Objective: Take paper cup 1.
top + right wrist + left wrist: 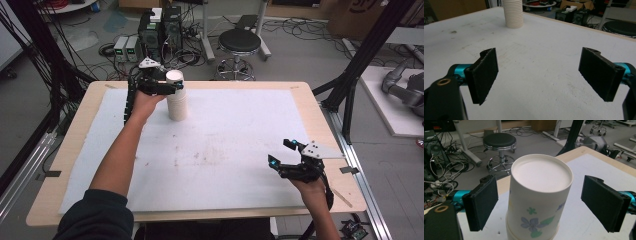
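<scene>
Left gripper (172, 86), high view: jaws spread beside stack of paper cups (177, 100) at table's (300, 90) far left. Left gripper view: top flowered cup (539, 195) between parted pads, untouched (nothing lifted yet). Right gripper (539, 75), own view: open, empty, over white mat (544, 50).

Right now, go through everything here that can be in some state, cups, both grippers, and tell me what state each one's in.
Stack of paper cups: upright, nested upside down, base of the top cup facing up.
Top cup: on the stack, between the left jaws, untouched.
Left gripper: open, jaws either side of the top cup with gaps.
Right gripper: open, holding nothing, over the white mat.
</scene>
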{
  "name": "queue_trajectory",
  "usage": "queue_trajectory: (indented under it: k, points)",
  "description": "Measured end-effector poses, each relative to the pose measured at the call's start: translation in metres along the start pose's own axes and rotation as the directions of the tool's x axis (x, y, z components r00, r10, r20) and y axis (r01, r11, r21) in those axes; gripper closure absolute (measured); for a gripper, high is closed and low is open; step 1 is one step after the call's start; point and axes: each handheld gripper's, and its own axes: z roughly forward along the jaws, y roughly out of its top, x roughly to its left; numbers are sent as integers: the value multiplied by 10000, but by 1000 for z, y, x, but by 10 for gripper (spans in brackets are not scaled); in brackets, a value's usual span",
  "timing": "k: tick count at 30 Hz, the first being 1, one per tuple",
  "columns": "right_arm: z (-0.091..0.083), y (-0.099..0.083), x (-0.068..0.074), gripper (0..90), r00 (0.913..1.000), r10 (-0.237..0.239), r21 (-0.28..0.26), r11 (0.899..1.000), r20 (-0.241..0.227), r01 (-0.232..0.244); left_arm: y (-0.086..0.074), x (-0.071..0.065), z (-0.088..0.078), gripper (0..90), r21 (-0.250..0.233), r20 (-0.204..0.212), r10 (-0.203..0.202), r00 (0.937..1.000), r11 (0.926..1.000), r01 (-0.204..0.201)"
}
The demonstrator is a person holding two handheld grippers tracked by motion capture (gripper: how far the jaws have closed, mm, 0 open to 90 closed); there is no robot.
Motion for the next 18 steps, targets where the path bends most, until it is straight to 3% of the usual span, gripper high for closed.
queue_trajectory:
  k: [7,11,15,18]
  points:
    - [-1,-2,0,164,10000,54,74,10000,11,-54,0,4,15,168,51,-270,-271,9993,9996,272]
    - [-1,-2,-1,164,10000,70,70,10000,44,-70,-1,5,17,200,91,-213,-254,9995,9996,256]
    - [-2,-3,-1,164,9999,126,106,9999,81,-127,0,3,16,326,46,-24,24,10000,10000,-24]
    - [-2,-3,0,164,9999,115,97,9999,70,-116,1,2,16,331,107,38,144,9999,9998,-145]
